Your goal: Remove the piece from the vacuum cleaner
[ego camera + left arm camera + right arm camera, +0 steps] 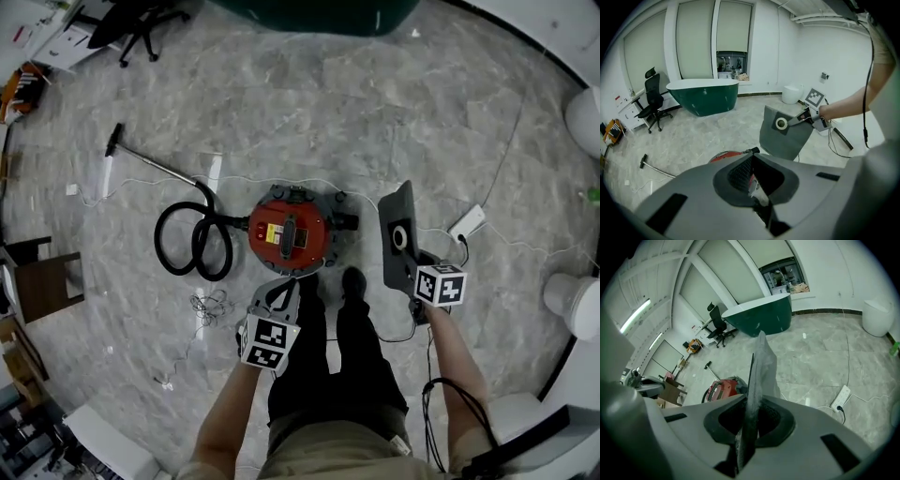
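Note:
The red round vacuum cleaner [287, 232] stands on the marble floor in front of the person's feet, its black hose [192, 239] coiled to its left. A flat grey dust bag [397, 236] with a white-ringed hole is lifted clear to the vacuum's right. My right gripper [413, 267] is shut on the bag's near edge; in the right gripper view the bag [761, 366] stands edge-on between the jaws. My left gripper [281, 292] hovers just above the vacuum's near rim, shut with nothing in it. From the left gripper view the bag [785, 133] hangs off the right gripper [802, 117].
A white power strip [467, 223] and its cables lie to the right of the bag. A small cable bundle [211, 305] lies left of my left gripper. A green bathtub [704, 93] stands far ahead, an office chair [136, 28] far left, and a brown chair [42, 281] at the left edge.

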`<state>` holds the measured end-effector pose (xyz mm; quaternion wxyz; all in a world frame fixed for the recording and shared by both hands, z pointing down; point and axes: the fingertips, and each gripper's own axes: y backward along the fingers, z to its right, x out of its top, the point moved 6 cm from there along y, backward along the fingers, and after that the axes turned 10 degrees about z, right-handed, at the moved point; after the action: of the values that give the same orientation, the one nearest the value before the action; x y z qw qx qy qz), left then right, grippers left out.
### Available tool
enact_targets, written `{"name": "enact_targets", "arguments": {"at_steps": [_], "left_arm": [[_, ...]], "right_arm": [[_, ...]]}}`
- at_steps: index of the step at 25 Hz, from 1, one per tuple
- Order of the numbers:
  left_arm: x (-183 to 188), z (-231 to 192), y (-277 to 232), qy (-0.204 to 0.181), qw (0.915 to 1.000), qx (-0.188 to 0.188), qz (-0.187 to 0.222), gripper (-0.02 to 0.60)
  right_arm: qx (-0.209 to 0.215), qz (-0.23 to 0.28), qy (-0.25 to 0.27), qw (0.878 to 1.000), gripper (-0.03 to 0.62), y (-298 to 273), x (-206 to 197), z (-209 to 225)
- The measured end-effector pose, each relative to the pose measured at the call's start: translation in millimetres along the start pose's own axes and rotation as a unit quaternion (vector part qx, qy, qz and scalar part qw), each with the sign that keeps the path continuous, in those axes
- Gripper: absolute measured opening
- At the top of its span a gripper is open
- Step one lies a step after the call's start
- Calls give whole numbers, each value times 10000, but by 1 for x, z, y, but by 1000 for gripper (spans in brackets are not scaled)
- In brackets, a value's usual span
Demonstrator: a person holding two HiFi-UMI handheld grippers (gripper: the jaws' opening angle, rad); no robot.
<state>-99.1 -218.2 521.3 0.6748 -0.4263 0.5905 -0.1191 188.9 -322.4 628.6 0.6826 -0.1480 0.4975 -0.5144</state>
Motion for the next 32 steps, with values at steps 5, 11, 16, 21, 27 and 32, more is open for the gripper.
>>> {"name": "enact_targets", "arguments": {"at_steps": [5,11,16,21,27,32], "left_arm": [[-38,-35,-46,50,9998,168,-59,2],[-78,-73,-85,200,9984,535,-44,3],[-99,-90,-102,19,9973,679,290,2],[-118,-97,-126,125,9984,470,278,5],[-134,-97,-144,215,9996,166,-4,146],[-140,-97,-152,85,9999,16,-119,144]], "right_arm": [[-150,-315,273,9990,32,-49,-14,6],[-268,-666,327,9969,32,-99,-45,13],[-321,-856,240,9955,31,-130,-69,14],[-404,-953,233,9944,31,-162,-80,17],[-513,-1039,399,9925,31,-191,-82,8],[-583,-1154,648,9895,32,-204,-80,2]]}}
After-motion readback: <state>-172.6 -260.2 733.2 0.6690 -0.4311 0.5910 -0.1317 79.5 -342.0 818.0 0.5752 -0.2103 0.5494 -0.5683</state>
